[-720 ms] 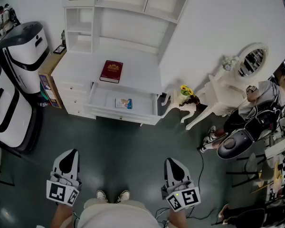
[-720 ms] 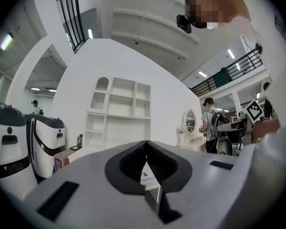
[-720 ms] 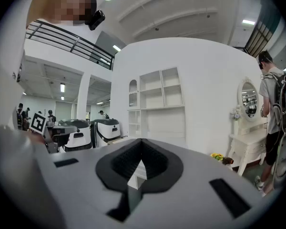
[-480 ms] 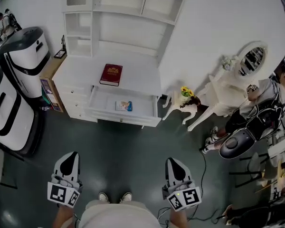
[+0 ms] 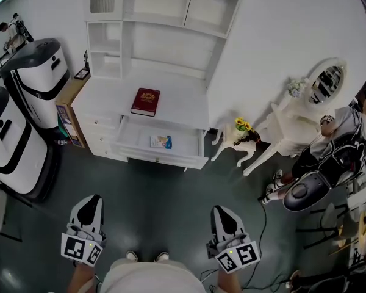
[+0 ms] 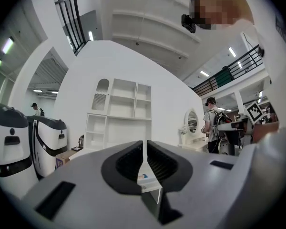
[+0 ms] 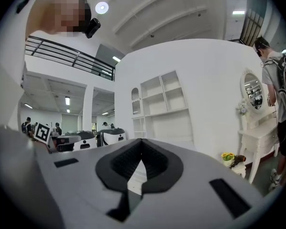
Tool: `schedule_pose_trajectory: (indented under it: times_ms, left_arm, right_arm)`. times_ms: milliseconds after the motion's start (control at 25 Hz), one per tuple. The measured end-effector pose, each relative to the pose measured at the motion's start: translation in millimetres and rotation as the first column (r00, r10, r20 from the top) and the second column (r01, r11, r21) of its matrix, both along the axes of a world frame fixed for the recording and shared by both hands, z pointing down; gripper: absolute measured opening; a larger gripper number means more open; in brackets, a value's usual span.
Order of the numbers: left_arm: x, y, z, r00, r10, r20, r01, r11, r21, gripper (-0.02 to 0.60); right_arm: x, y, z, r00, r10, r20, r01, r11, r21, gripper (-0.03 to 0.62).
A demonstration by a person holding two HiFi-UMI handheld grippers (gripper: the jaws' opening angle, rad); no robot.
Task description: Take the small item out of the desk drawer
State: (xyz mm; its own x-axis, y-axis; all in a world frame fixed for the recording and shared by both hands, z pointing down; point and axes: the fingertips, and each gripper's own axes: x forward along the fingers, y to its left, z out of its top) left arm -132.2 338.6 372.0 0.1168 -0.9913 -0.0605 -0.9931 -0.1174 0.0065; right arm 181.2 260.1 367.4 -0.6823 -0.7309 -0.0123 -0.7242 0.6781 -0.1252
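At your 10 o'clock two big white machines [image 5: 36,66] with black trim stand on the dark floor. A cardboard box [image 5: 66,105] sits between them and the white desk [image 5: 183,99]. Your left gripper [image 5: 93,201] is at about 7 o'clock in the head view, held level and well apart from the desk. The left gripper view shows its jaws closed together with nothing between them, pointing at the desk. At 12 o'clock a red book [image 5: 145,101] lies flat on the desk top, just behind the drawer [image 5: 131,140], which is pulled out. The small item [image 5: 161,141], a pale packet with some blue on it, lies flat on the drawer floor near the middle, clear of the walls. You can also catch it through the gap under the left gripper's pads. Your right gripper [image 5: 221,212] is at about 5 o'clock, also level and well back from the desk, its jaws closed together and empty. At 2 o'clock yellow flowers [image 5: 241,125] sit beside a white dressing table [image 5: 293,124] with an oval mirror [image 5: 327,79]. At 3 o'clock a person [image 5: 344,124] stands by it.
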Motion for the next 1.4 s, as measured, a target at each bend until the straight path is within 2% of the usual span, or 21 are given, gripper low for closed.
schedule_pose_trajectory:
  times_ms: [160, 240, 400, 520, 720, 1040, 1400]
  left_arm:
    - [9.3, -3.4, 0.4, 1.0, -0.003, 0.003, 0.003, 1.0, 0.005, 0.026]
    - [12.8, -3.9, 0.7, 1.0, -0.016, 0.012, 0.016, 1.0, 0.004, 0.057]
    - [19.8, -8.8, 1.6, 0.999, -0.049, 0.024, 0.049, 0.999, -0.008, 0.251]
    - [27.0, -10.1, 2.0, 0.996, -0.086, 0.034, 0.086, 0.996, 0.0, 0.364]
    - [43.6, -12.7, 8.9, 0.995, -0.093, 0.042, 0.093, 0.996, -0.007, 0.486]
    - [54.4, -25.4, 24.4, 0.996, -0.08, 0.039, 0.083, 0.994, -0.073, 0.508]
    - [53.0, -101.6, 68.5, 0.999, -0.001, -0.04, -0.004, 0.992, -0.123, 0.508]
  right_arm:
    - [6.9, -6.1, 1.3, 1.0, -0.013, -0.006, 0.013, 1.0, 0.006, 0.009]
    - [11.6, -7.6, 1.2, 1.0, -0.018, -0.004, 0.018, 1.0, 0.009, 0.009]
    - [24.0, -14.2, 0.5, 1.0, -0.029, -0.001, 0.029, 0.999, 0.014, 0.009]
    - [35.0, -18.4, 3.2, 0.999, -0.043, 0.004, 0.042, 0.999, 0.017, 0.009]
    - [50.1, -24.9, 13.0, 0.998, -0.055, 0.028, 0.055, 0.998, 0.005, 0.009]
    - [53.7, -32.1, 26.6, 0.997, -0.061, 0.039, 0.062, 0.998, -0.028, 0.009]
    - [44.7, -82.0, 51.7, 0.999, -0.01, -0.037, 0.007, 0.995, -0.095, 0.009]
